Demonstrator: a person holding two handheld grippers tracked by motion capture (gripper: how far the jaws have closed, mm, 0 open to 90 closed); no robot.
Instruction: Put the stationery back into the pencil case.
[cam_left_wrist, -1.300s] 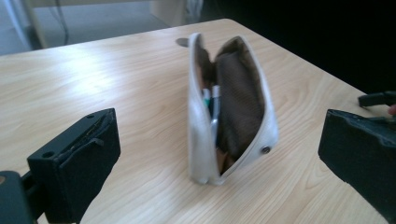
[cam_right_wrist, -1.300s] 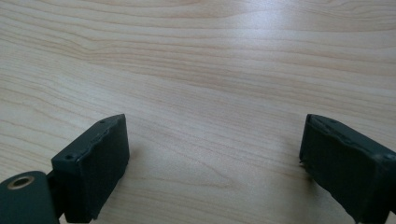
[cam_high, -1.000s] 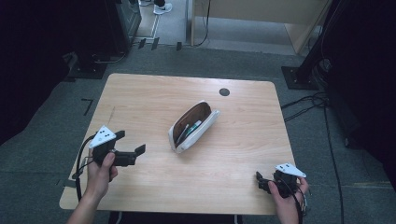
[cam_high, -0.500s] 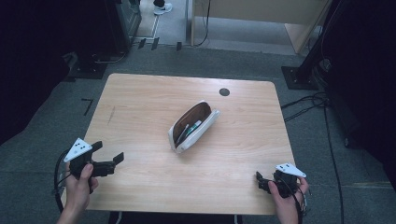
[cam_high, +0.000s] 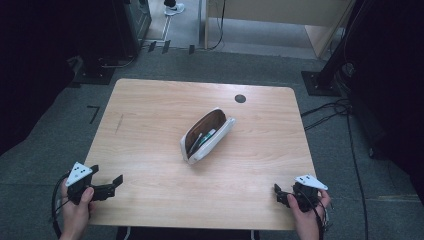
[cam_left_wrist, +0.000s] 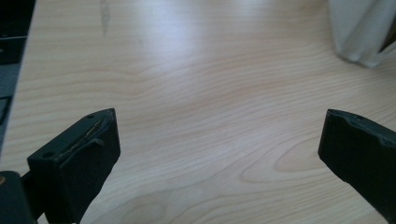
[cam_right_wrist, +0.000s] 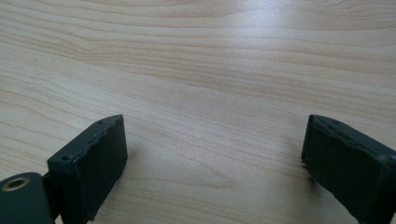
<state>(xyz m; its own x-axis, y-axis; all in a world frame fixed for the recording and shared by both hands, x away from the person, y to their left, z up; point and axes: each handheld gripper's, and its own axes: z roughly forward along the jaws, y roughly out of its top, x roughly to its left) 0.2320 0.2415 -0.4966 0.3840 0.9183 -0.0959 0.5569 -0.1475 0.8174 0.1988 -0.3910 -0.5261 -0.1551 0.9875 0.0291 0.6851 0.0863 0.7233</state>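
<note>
A white pencil case (cam_high: 207, 135) lies open at the middle of the wooden table (cam_high: 150, 105), with pens showing in its brown inside. My left gripper (cam_high: 116, 184) is held open over the near left corner, well apart from the case. In the left gripper view its fingertips (cam_left_wrist: 74, 158) stand wide apart over bare wood, and a white end of the pencil case (cam_left_wrist: 359, 32) shows at the top right. My right gripper (cam_high: 279, 194) hovers at the near right edge. The right gripper (cam_right_wrist: 215, 140) is open too, with only bare wood between its jaws.
A black round grommet (cam_high: 240, 98) sits near the table's far edge, and a short dark mark (cam_high: 119, 123) lies on the left. Grey carpet surrounds the table. Cables (cam_high: 340, 107) and a black stand base (cam_high: 320, 82) are on the right, another base (cam_high: 100, 74) on the left.
My left gripper has drawn back and to the left, from beside the table's left middle to its near left corner. The right gripper and the pencil case have stayed put.
</note>
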